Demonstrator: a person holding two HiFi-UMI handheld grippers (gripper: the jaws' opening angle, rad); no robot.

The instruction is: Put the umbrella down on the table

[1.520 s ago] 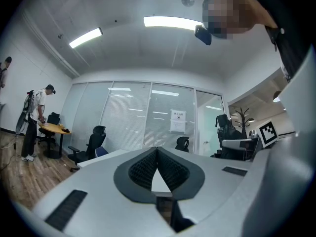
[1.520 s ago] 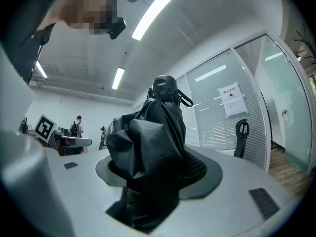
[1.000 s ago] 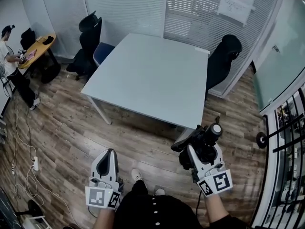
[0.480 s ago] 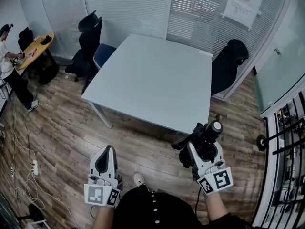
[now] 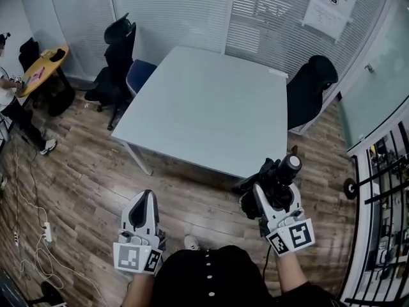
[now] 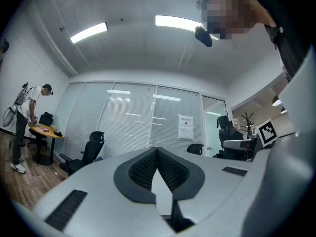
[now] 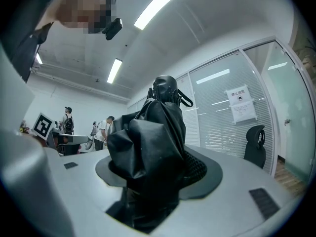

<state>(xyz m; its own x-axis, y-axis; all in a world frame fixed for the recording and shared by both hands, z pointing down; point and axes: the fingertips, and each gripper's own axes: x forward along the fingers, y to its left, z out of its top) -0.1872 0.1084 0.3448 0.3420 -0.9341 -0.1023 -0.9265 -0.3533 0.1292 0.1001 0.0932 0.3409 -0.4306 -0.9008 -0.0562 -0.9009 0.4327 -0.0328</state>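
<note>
Umbrella, folded, is clamped in my right gripper; my left gripper is closed, empty. Step in hand, as I judge it: transport. Next, advance to the desk at 11 o'clock, then lower.

Folded black umbrella aloft beside white table.

Even, cool light from ceiling strips; gripper views bend strongly, darkening at the rims.

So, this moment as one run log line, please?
right gripper: shut on umbrella | left gripper: shut, empty | umbrella: not yet on table
</note>
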